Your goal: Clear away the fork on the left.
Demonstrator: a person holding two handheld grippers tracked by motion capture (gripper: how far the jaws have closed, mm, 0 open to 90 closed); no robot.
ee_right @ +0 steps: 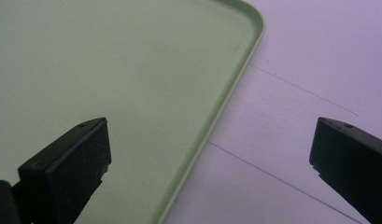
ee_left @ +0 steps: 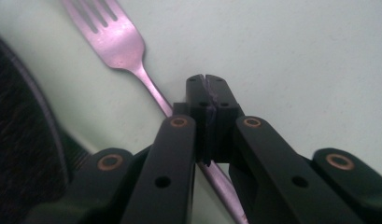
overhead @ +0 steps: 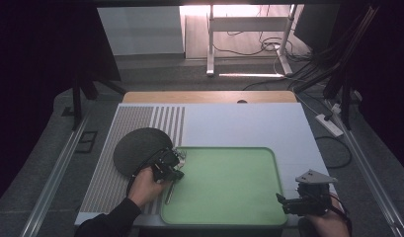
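Tray (overhead: 229,173) middle lies open — fork (ee_left: 118,44) and dark mat (overhead: 138,148) crowd its left edge.

Fork (ee_left: 128,51): tine tips cut off by top edge; handle middle hidden behind left tongs (ee_left: 208,83).

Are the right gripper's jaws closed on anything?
No, the right gripper has its jaws standing wide apart over the green tray's rim, with nothing between them.

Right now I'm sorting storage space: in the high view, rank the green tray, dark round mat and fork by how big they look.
1. Green tray, clearly largest.
2. Dark round mat.
3. Fork, a thin sliver partly hidden by the left gripper.
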